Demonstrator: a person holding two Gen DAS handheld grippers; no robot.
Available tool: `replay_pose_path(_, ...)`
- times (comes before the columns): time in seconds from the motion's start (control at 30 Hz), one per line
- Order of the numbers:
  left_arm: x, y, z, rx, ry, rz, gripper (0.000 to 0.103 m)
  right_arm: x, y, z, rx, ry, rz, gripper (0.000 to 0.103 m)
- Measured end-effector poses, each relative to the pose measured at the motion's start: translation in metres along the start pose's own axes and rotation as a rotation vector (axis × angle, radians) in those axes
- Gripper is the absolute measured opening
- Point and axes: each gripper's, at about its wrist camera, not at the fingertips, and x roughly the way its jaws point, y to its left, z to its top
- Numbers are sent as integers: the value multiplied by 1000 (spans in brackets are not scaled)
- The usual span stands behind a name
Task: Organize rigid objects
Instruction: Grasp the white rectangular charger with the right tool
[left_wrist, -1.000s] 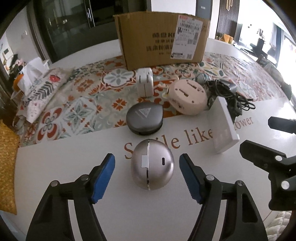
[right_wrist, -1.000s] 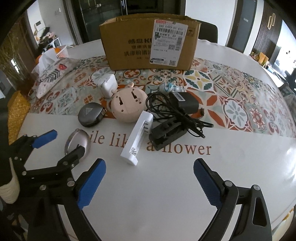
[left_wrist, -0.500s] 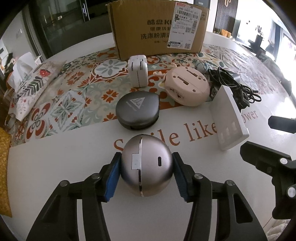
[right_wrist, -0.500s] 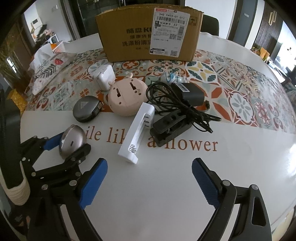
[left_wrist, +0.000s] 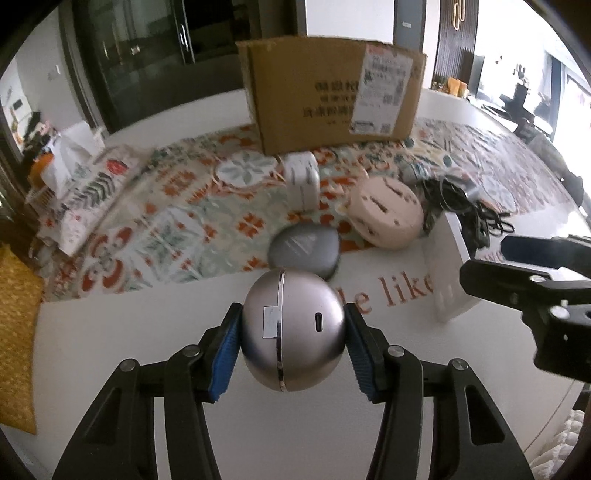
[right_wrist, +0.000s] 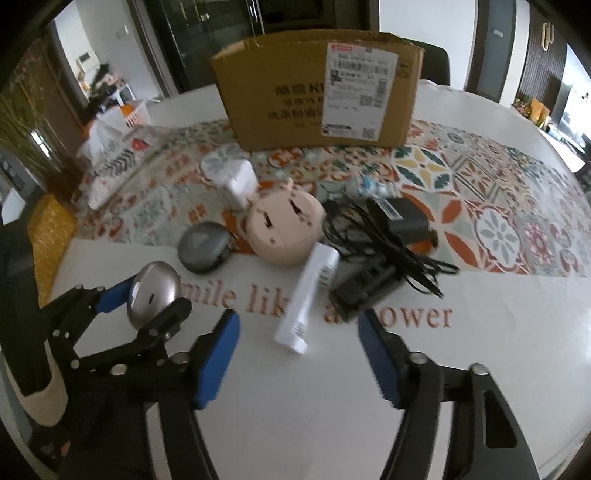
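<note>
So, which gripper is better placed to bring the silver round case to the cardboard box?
The left gripper: its blue pads already press both sides of the silver round case. The right gripper is open and holds nothing. The cardboard box stands straight ahead of the left one.

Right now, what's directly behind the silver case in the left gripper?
The dark grey case sits just behind the silver case; its near edge is hidden. Farther back stands a white charger.

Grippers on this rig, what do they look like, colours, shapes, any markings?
Both look alike. The left gripper and right gripper have matte black, angular arms with cut-out openings and silver round bolt heads at the joints. Each finger ends in a flat blue ribbed pad. No lettering or cables are visible on them.
</note>
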Motion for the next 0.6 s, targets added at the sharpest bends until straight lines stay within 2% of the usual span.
replay_pose_path(0.03,-2,2,2,0,-8,9,53,0,1,1,2,-1,9,55)
replay_pose_path(0.1,-4,7,4,-5,-19,23,53,5,3,5,16,9,43,44)
replay_pose_path(0.2,-5,12,7,-13,-28,31,53,12,1,7,47,27,60,38)
replay_pose_path(0.43,-1,15,8,-35,-23,25,53,27,-3,16,98,65,43,35)
replay_pose_path(0.6,4,15,8,-32,-20,26,53,41,-9,21,122,88,34,27)
